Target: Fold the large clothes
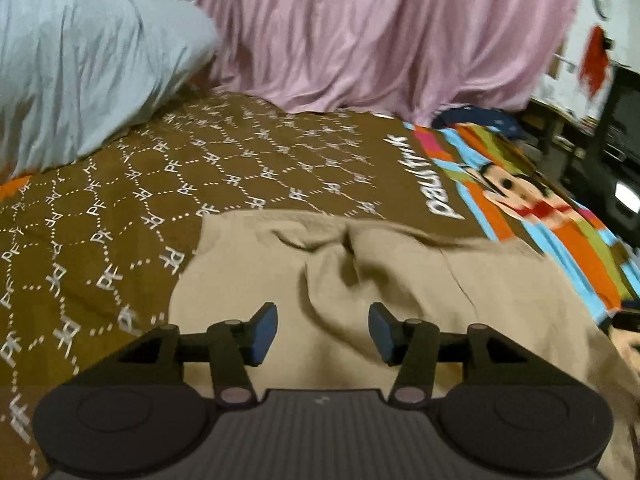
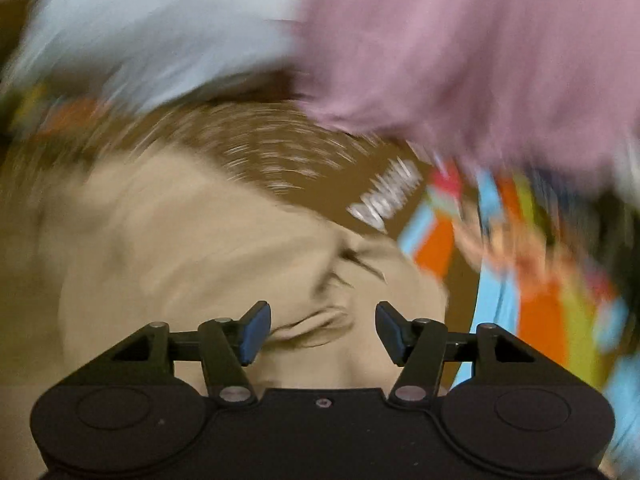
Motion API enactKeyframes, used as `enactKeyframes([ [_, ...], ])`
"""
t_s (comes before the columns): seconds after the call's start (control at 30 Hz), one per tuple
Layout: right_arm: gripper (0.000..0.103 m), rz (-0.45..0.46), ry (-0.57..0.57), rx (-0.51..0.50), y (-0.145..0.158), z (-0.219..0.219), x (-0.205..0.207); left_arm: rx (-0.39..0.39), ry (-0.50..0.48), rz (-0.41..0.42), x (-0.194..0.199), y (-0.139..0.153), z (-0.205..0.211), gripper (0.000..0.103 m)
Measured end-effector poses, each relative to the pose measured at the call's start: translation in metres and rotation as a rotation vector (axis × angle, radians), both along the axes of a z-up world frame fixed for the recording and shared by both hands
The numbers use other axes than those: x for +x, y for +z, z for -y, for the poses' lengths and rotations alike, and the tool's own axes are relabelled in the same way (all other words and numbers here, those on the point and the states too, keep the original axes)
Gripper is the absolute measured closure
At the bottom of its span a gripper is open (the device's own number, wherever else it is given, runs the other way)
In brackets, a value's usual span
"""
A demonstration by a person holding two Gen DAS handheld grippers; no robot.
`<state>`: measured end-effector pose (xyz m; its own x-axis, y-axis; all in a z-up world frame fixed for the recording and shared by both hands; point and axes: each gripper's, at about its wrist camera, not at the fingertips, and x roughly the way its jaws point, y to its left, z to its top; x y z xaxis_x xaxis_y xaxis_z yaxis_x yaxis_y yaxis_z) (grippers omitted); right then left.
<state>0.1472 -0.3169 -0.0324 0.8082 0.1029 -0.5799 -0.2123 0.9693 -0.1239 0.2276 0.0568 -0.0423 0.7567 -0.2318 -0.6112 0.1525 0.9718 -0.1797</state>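
Observation:
A large tan garment [image 1: 400,280] lies rumpled on a brown patterned bedspread [image 1: 200,168]. My left gripper [image 1: 322,334] hovers over the garment's near part, jaws open and empty, blue pads apart. In the right wrist view, which is heavily blurred by motion, the same tan garment [image 2: 180,248] fills the lower left. My right gripper [image 2: 323,332] is open and empty just above a crease in the cloth.
A pink cloth [image 1: 380,28] hangs at the back and a pale blue pillow [image 1: 80,64] lies at the back left. The bedspread has a colourful cartoon panel [image 1: 540,216] at the right. Dark furniture [image 1: 616,132] stands beyond the bed's right edge.

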Motion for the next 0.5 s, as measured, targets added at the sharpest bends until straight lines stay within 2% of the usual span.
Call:
enactKeyframes([
  [0.03, 0.045, -0.055, -0.078, 0.137, -0.002, 0.019, 0.014, -0.003, 0.024, -0.019, 0.012, -0.002, 0.001, 0.047],
  [0.1, 0.052, -0.136, -0.204, 0.326, -0.010, 0.041, 0.050, -0.027, 0.060, -0.065, 0.037, -0.011, 0.002, 0.050],
  [0.13, 0.056, -0.158, -0.230, 0.359, -0.015, 0.046, 0.062, -0.055, 0.063, -0.083, 0.047, -0.016, 0.001, 0.052],
  [0.23, 0.058, -0.241, -0.252, 0.405, -0.035, 0.046, 0.096, -0.120, 0.031, -0.109, 0.063, -0.032, -0.005, 0.055],
  [0.3, 0.060, -0.311, -0.260, 0.483, -0.051, 0.050, 0.108, -0.107, 0.000, -0.127, 0.067, -0.041, -0.004, 0.079],
  [0.33, 0.073, -0.323, -0.272, 0.490, -0.056, 0.048, 0.115, -0.088, -0.013, -0.144, 0.069, -0.045, -0.003, 0.101],
  [0.37, 0.088, -0.320, -0.275, 0.476, -0.060, 0.043, 0.117, -0.069, -0.017, -0.158, 0.070, -0.049, -0.002, 0.103],
  [0.43, 0.098, -0.282, -0.262, 0.403, -0.060, 0.031, 0.125, -0.077, -0.005, -0.149, 0.067, -0.049, -0.003, 0.103],
  [0.5, 0.099, -0.202, -0.237, 0.289, -0.057, 0.013, 0.129, -0.054, 0.015, -0.136, 0.064, -0.047, 0.000, 0.103],
])
